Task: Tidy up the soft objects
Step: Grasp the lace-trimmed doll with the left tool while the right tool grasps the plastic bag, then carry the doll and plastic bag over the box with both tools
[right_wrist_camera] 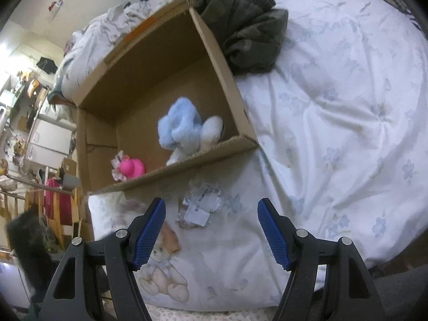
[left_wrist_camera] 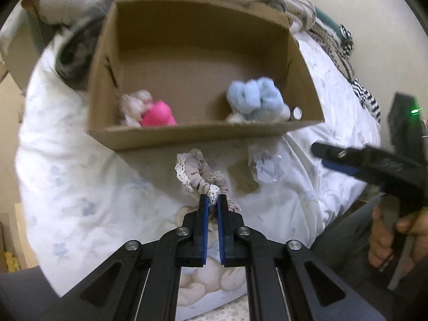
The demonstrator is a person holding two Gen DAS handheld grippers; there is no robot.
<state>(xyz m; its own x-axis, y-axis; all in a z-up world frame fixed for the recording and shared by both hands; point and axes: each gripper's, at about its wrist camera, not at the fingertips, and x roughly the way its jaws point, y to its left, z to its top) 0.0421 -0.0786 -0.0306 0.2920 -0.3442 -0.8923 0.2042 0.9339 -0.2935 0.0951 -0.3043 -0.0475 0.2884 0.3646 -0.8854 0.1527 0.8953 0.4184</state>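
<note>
A cardboard box (left_wrist_camera: 187, 136) lies open on the bed and shows in the right wrist view too (right_wrist_camera: 227, 80). Inside are a light blue plush toy (left_wrist_camera: 254, 99) (right_wrist_camera: 179, 131) and a pink toy with a lacy scrunchie (left_wrist_camera: 157, 115) (right_wrist_camera: 131, 168). My left gripper (left_wrist_camera: 213, 200) is shut on a beige lace-trimmed scrunchie (left_wrist_camera: 198, 176) and holds it just in front of the box. My right gripper (right_wrist_camera: 211, 214) is open and empty over the bedcover, near the box's front wall. It shows at the right of the left wrist view (left_wrist_camera: 374, 163).
A crumpled clear wrapper with a label (right_wrist_camera: 199, 208) (left_wrist_camera: 263, 165) lies on the white flowered bedcover (right_wrist_camera: 334, 120) in front of the box. A dark green cloth (right_wrist_camera: 248, 34) is heaped behind the box. Cluttered shelves (right_wrist_camera: 32, 123) stand left of the bed.
</note>
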